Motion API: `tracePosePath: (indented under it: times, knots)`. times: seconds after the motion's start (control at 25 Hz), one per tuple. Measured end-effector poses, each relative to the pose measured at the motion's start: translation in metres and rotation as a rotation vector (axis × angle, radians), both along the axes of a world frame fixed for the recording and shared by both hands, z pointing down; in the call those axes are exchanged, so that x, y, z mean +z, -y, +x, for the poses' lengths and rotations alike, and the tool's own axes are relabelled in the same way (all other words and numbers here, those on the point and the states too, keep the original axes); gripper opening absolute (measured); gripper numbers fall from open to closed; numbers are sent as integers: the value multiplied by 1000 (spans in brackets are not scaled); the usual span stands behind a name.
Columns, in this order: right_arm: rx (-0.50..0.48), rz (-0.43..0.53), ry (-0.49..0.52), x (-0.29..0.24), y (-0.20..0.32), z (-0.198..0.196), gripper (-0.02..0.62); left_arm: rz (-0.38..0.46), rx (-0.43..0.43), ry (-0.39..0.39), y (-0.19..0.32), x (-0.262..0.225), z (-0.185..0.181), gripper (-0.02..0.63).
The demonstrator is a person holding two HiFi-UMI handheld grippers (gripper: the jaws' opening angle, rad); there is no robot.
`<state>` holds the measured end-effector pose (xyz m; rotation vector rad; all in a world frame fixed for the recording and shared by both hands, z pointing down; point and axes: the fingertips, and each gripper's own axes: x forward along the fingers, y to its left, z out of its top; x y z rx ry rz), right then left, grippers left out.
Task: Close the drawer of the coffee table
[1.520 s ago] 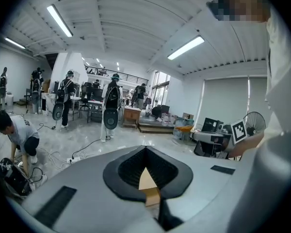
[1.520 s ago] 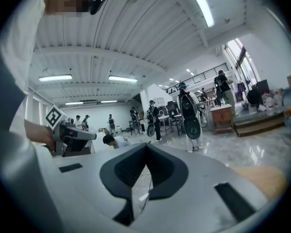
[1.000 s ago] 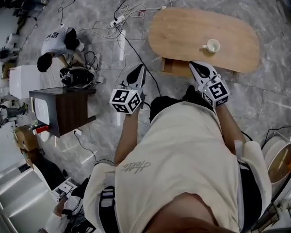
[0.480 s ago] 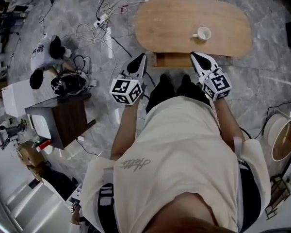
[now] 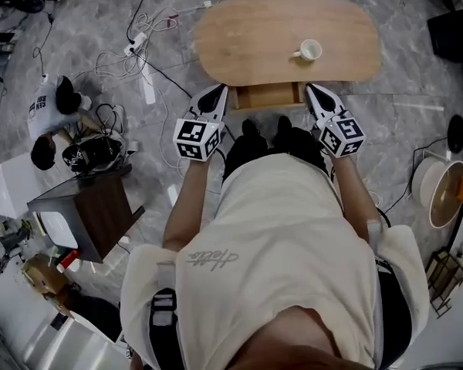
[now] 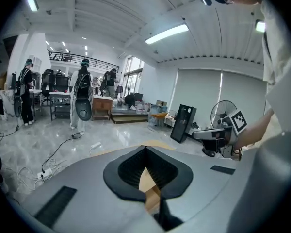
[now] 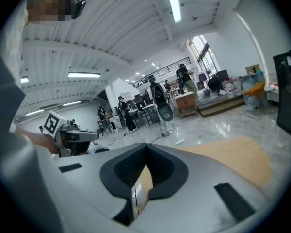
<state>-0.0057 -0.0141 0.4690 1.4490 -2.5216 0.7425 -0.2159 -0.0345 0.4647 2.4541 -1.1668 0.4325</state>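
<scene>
In the head view an oval wooden coffee table carries a white cup. Its wooden drawer sticks out from the near edge, towards the person. My left gripper points at the drawer's left front corner and my right gripper at its right front corner. Both sets of jaws come to a point with nothing held; whether they touch the drawer I cannot tell. In the left gripper view and the right gripper view, light wood shows through the narrow slit between the jaws. The tabletop spreads to the right.
A dark wooden cabinet stands on the marble floor at left, and cables with a power strip lie near the table's left end. Beside them a person crouches. A round tub sits at right. The person's shoes are just before the drawer.
The person has stepped up to the table, which now sits centred and closer. Both grippers have moved forward to flank the drawer front; before, only the right one was near it.
</scene>
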Motion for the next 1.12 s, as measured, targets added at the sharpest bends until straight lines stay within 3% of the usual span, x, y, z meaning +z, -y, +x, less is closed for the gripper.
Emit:
tracePosePath:
  times: [0.2, 0.4, 0.64, 0.8, 0.96, 1.12]
  knots:
    - [34, -31, -37, 30, 11, -4, -6, -91, 34, -4, -1, 54, -4, 5]
    - [5, -95, -91, 73, 12, -5, -6, -181, 42, 15, -9, 97, -6, 5]
    - [-1, -202, -33, 126, 17, 1, -6, -381, -20, -1, -10, 173, -1, 5]
    - [-5, -291, -16, 187, 21, 10, -6, -470, -8, 60, -8, 226, 12, 5]
    - [77, -470, -33, 272, 1, 45, -6, -541, -7, 99, -16, 281, 27, 5]
    - [106, -592, -86, 332, -19, 85, -6, -578, -30, 219, -23, 339, 29, 5]
